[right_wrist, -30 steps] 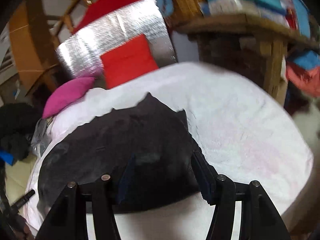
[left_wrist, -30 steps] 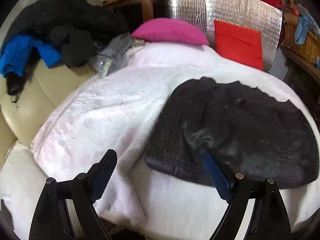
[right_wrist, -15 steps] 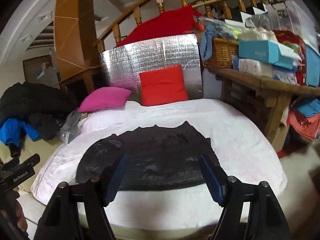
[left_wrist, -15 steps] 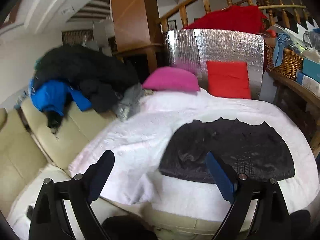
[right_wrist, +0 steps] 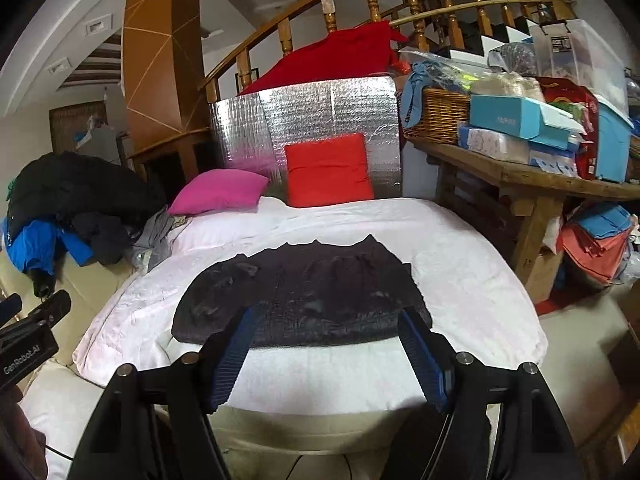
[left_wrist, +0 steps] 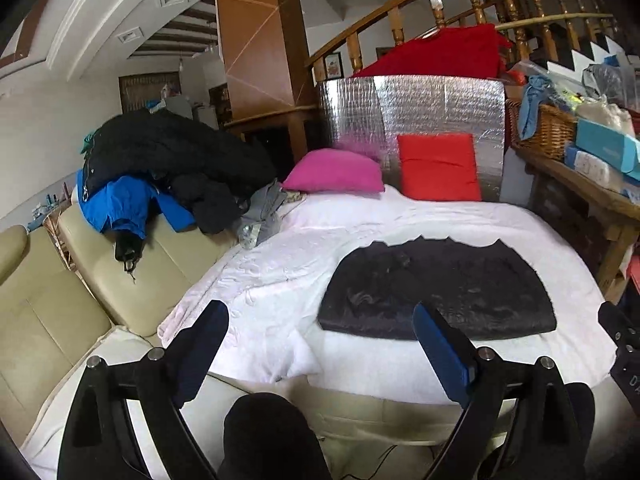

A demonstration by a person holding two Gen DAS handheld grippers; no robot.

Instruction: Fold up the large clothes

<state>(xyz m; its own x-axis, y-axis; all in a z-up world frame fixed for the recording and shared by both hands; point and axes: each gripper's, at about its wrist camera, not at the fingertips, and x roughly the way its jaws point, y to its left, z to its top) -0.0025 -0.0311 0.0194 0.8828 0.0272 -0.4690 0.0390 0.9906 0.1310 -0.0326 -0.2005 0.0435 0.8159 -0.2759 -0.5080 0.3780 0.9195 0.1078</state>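
Black garment lies folded flat, centre of frame, on the white blanket over the bed. Left tongs & right tongs both apart, nothing between the pads, above the near edge of the bed. Risk: the fold looks loose, so if the next piece from the clothes pile, upper left, gets dragged across, it could catch the garment & undo it. Vs a sec ago: both tongs were low over the cloth; now pulled back & up, whole bed in view, right tongs wider.
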